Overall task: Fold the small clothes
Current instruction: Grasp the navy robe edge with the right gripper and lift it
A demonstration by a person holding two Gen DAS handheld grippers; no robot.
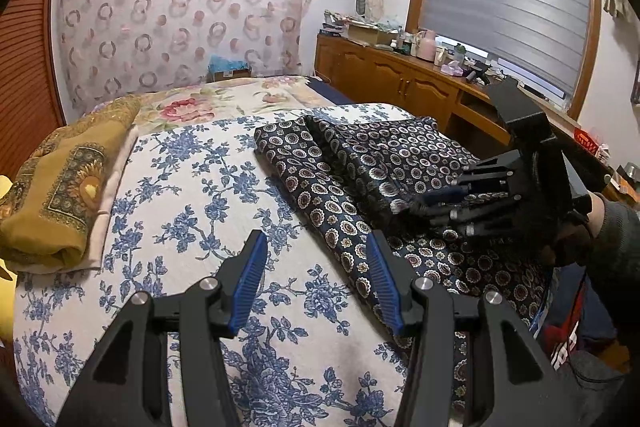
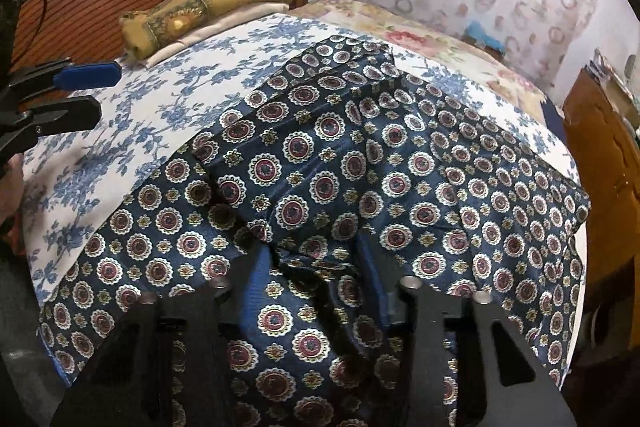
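The right gripper's (image 2: 316,267) blue pads are largely buried under a fold of the navy medallion-print cloth (image 2: 360,163); its near hem runs past the frame. The wooden counter's (image 1: 400,75) clutter seems too small to identify.

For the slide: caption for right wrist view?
Right gripper pinching navy medallion-print cloth on floral bedsheet.

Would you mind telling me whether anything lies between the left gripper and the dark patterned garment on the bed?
Nothing visible does. The left gripper hangs open over bare floral bedsheet, right beside the near edge of the dark patterned garment. The right gripper is already on the cloth.
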